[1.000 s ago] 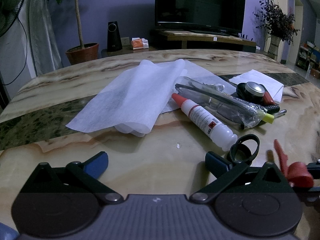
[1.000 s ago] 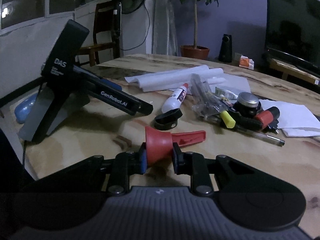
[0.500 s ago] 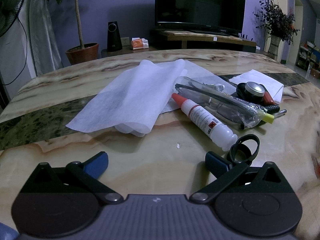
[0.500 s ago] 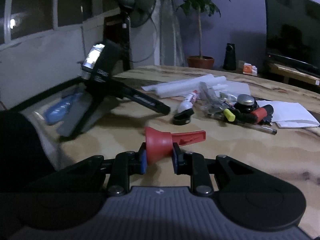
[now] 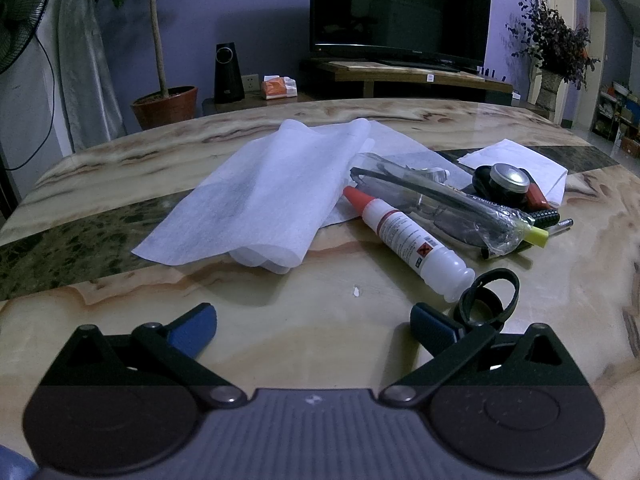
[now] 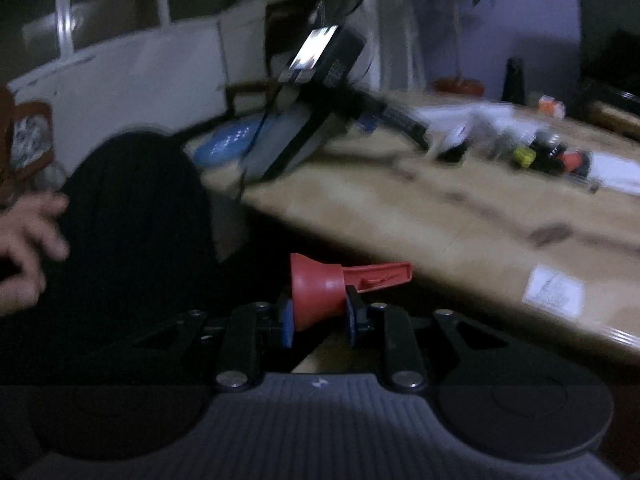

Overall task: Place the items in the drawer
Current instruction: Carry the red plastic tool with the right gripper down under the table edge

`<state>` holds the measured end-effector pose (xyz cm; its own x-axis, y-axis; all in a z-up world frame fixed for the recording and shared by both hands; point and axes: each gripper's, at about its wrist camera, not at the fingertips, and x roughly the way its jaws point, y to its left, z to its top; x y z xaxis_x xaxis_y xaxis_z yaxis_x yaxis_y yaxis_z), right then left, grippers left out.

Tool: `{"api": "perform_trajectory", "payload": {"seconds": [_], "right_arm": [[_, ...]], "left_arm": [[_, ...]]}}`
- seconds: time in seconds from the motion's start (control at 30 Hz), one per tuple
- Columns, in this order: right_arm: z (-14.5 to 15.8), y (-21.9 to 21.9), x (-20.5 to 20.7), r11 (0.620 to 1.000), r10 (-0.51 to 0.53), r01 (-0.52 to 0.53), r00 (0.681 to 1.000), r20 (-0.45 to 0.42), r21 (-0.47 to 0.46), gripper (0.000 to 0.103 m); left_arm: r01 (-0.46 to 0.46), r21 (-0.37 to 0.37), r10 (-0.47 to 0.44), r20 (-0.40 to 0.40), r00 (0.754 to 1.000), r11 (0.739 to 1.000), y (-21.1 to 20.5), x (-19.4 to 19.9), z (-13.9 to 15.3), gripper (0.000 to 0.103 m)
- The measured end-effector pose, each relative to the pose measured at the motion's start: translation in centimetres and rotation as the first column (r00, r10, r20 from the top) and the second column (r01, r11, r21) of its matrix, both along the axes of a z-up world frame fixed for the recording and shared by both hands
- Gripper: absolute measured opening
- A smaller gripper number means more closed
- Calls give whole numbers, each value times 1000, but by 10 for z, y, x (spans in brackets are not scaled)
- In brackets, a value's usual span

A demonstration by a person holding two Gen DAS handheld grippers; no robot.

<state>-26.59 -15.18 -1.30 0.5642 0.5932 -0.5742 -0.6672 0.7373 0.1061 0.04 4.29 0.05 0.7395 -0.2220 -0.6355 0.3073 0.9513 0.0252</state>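
My right gripper (image 6: 318, 320) is shut on a red funnel-shaped piece (image 6: 320, 288) whose flat red handle sticks out to the right, held off the near table edge. In the left wrist view my left gripper (image 5: 314, 326) is open over bare tabletop, nothing between its fingers. Ahead of it lie a white glue bottle with a red cap (image 5: 408, 240), a black ring clip (image 5: 488, 298) beside the right finger, a clear plastic bag of pens (image 5: 444, 208), a round tin (image 5: 508, 178) and a yellow highlighter (image 5: 536, 236). No drawer is in view.
White tissue sheets (image 5: 264, 196) cover the table's (image 5: 280, 320) middle. In the blurred right wrist view the left gripper's black body (image 6: 320, 92) stands on the table, a hand (image 6: 28, 240) and a dark-clothed lap (image 6: 136, 232) are at the left, and a white sticker (image 6: 554, 290) lies near the edge.
The right gripper has carried the red piece back off the table edge toward the person's lap. The red piece has left the left wrist view. The left gripper has stayed put.
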Motion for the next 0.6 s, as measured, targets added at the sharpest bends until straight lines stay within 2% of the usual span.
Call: {"api": "perform_trajectory", "payload": {"seconds": [0.17, 0.37, 0.53, 0.6], "right_arm": [[-23, 13, 5, 997, -20, 13, 996, -90, -79, 27], [-51, 9, 35, 982, -155, 128, 967, -202, -140, 27], [-70, 18, 57, 962, -192, 144, 960, -202, -230, 27], [-74, 25, 62, 950, -184, 130, 968, -172, -284, 27]], "left_arm": [[0, 0, 0, 0, 1000, 1000, 0, 0, 0, 103], [0, 0, 0, 0, 1000, 1000, 0, 0, 0, 103], [0, 0, 0, 0, 1000, 1000, 0, 0, 0, 103], [0, 0, 0, 0, 1000, 1000, 0, 0, 0, 103]]}}
